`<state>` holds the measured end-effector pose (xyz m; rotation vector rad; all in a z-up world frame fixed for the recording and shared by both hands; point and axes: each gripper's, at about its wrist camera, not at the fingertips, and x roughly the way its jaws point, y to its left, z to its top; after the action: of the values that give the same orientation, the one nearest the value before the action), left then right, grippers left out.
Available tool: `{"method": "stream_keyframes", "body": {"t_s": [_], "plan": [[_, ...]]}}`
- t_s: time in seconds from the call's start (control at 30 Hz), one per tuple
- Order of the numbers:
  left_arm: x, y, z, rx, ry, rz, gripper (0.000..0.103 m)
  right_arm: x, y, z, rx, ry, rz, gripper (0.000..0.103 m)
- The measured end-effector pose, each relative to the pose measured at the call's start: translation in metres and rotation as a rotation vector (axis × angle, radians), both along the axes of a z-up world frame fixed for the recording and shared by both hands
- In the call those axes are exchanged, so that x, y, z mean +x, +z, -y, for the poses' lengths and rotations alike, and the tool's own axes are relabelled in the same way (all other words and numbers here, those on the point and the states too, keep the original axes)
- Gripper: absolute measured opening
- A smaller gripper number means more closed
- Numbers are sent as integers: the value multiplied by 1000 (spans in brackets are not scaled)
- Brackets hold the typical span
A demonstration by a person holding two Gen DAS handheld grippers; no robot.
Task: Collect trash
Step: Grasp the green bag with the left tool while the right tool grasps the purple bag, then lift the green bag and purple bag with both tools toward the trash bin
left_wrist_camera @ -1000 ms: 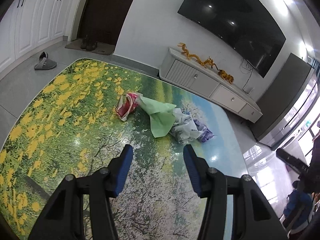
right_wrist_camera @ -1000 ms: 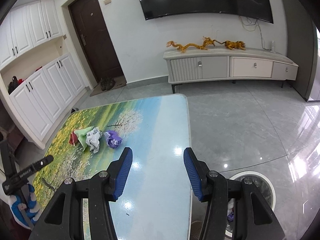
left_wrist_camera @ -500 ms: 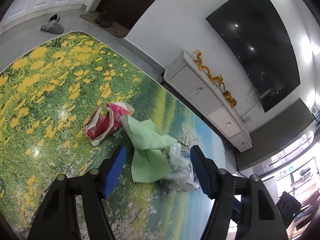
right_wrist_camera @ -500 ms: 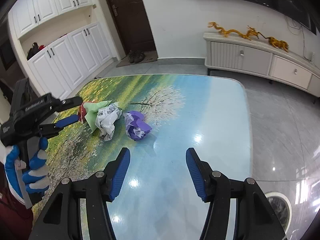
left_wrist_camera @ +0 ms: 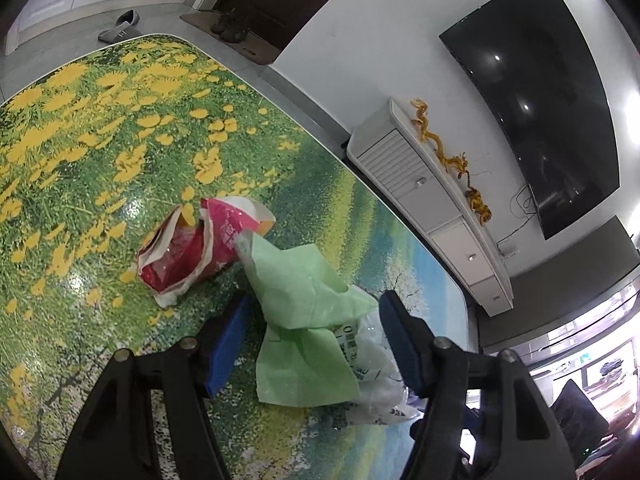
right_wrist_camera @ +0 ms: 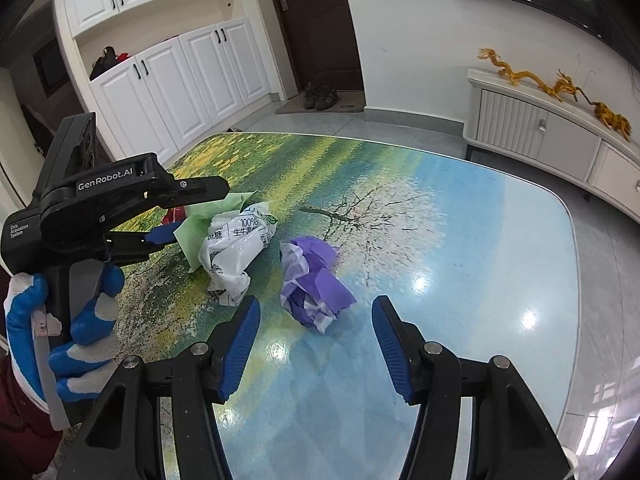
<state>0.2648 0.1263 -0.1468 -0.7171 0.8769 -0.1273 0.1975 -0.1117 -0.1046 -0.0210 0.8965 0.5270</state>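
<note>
Trash lies in a row on the picture-printed table (right_wrist_camera: 460, 248): a red and white packet (left_wrist_camera: 192, 252), a crumpled green bag (left_wrist_camera: 304, 312), a white printed wrapper (right_wrist_camera: 236, 248) and a purple crumpled wrapper (right_wrist_camera: 312, 280). My left gripper (left_wrist_camera: 312, 340) is open, its fingers on either side of the green bag, which lies between them. It also shows from the side in the right wrist view (right_wrist_camera: 188, 212), held by a blue gloved hand. My right gripper (right_wrist_camera: 316, 344) is open and empty, just short of the purple wrapper.
A white TV cabinet (right_wrist_camera: 552, 136) with golden dragon figures stands by the far wall under a black TV (left_wrist_camera: 540, 112). White cupboards (right_wrist_camera: 172, 80) and a dark door (right_wrist_camera: 316, 28) are at the back left. Shoes (right_wrist_camera: 320, 96) and a slipper (left_wrist_camera: 120, 28) lie on the floor.
Both grippers have moved forward toward the trash. The left one now straddles the green bag; the right one turned left and closed in on the purple wrapper. Both stayed open.
</note>
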Motion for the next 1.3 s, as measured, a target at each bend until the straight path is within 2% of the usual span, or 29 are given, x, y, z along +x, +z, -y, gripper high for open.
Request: {"method": "stream_keyframes", "body": {"t_s": [0.2,0.27,0.33,0.43,0.57,0.77,1.0,1.3], "plan": [[5,-4,5,8,22,6,62,13,-8,-4,0,0,-12,56],[8,-7,2,5,26,4,55,16,-11,-4,-1,-3,-20,54],[9,-9,-1,2,30,3,51,18,-14,-2,4,-4,-33,44],[8,-11,-3,7,37,-2,46,18,-15,4,26,-8,-38,36],[0,-16,-8,-18,40,-6,40,14,-14,12,48,-31,-40,34],[-19,-14,-14,-53,44,2,36,-2,-9,30,84,-87,-42,33],[-47,6,-27,-77,49,40,35,-28,4,50,121,-136,-34,33],[-90,43,-31,-60,33,100,35,-75,30,68,154,-183,12,33]]}}
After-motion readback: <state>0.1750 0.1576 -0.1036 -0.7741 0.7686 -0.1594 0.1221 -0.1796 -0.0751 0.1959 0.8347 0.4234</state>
